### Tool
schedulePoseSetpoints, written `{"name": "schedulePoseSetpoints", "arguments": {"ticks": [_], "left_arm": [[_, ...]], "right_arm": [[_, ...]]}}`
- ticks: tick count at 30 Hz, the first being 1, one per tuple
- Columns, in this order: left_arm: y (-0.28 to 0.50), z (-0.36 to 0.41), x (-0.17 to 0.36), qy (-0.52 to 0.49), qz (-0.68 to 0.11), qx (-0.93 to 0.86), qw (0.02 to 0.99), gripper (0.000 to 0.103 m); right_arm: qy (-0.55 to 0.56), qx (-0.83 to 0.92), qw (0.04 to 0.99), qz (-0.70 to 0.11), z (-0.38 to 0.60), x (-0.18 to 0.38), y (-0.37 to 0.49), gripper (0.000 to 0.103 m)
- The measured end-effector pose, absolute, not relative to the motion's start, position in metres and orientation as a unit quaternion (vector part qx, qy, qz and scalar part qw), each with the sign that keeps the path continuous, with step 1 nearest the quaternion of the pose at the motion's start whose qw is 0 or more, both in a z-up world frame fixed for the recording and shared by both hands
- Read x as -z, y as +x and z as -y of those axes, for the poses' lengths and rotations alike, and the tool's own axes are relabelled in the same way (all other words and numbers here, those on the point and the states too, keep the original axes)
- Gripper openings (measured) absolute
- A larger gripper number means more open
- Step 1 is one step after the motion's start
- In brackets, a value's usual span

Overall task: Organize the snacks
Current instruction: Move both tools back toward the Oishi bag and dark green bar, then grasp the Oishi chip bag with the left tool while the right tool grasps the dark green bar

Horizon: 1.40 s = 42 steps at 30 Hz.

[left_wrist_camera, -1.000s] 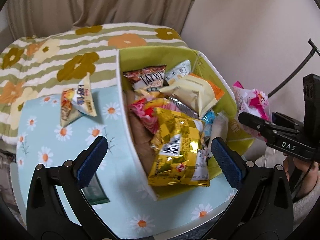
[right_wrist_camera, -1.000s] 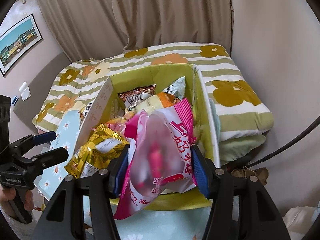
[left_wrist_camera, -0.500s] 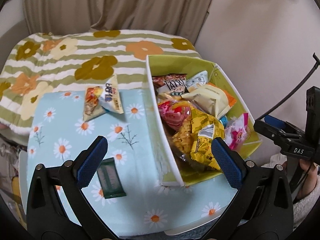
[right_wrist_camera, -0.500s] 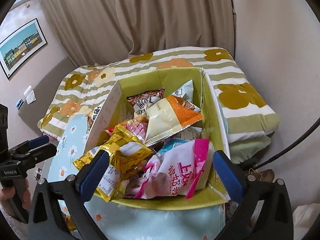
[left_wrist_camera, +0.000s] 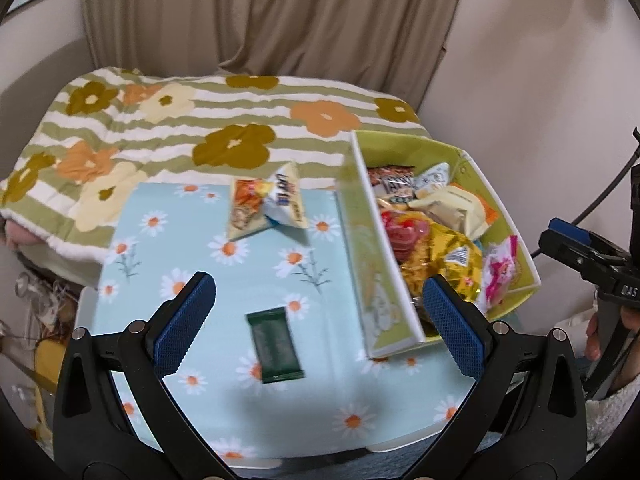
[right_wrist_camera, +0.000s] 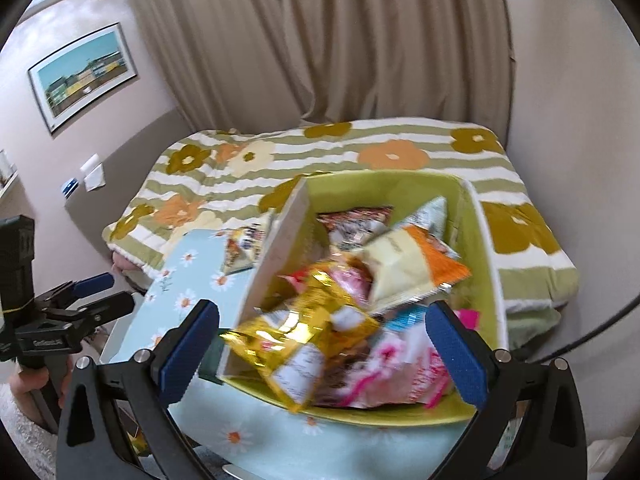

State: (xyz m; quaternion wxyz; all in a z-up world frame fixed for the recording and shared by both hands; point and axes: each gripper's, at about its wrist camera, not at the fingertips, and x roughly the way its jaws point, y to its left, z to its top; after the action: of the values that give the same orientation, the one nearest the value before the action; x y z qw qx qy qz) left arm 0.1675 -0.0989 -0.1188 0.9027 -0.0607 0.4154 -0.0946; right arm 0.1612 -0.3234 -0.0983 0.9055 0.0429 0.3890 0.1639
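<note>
A green storage box [left_wrist_camera: 516,236] [right_wrist_camera: 486,240] full of snack bags stands at the right of the daisy-print table [left_wrist_camera: 200,248]. A gold bag [right_wrist_camera: 300,332] and a pink bag [right_wrist_camera: 404,364] lie on top of the pile. A dark green bar [left_wrist_camera: 274,344] and a white-orange snack bag [left_wrist_camera: 266,204] lie on the table. My left gripper [left_wrist_camera: 318,326] is open and empty above the dark green bar. My right gripper [right_wrist_camera: 322,348] is open and empty over the box's near edge.
A floral striped quilt [left_wrist_camera: 180,120] covers the bed behind the table. Curtains [right_wrist_camera: 320,40] and a wall close the back and right. A black cable [left_wrist_camera: 608,196] runs at the right. The table's near edge [left_wrist_camera: 320,454] is just below my left gripper.
My right gripper opened and dropped the pink bag into the box, then drew back. My left gripper swung left from over the box to over the table and the dark green bar.
</note>
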Motion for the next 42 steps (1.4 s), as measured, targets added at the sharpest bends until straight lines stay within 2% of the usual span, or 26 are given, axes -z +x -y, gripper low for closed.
{"name": "schedulePoseSetpoints", "arguments": {"ticks": [11, 23, 31, 42], "left_arm": [[0.207, 0.03, 0.113, -0.037, -0.411, 0.128, 0.902, 0.102], [0.301, -0.012, 0.128, 0.082, -0.446, 0.24, 0.858, 0.102], [0.359, 0.009, 0.168, 0.166, -0.463, 0.338, 0.803, 0.102], [0.419, 0.088, 0.245, 0.312, -0.467, 0.421, 0.712, 0.102]], "right_arm": [[0.014, -0.179, 0.905, -0.386, 0.226, 0.097, 0.175, 0.103], [0.009, -0.148, 0.894, -0.423, 0.13, 0.129, 0.204, 0.103], [0.001, -0.085, 0.882, -0.463, 0.1, 0.172, 0.214, 0.103], [0.016, -0.002, 0.842, -0.54, 0.1, 0.253, 0.209, 0.103]]}}
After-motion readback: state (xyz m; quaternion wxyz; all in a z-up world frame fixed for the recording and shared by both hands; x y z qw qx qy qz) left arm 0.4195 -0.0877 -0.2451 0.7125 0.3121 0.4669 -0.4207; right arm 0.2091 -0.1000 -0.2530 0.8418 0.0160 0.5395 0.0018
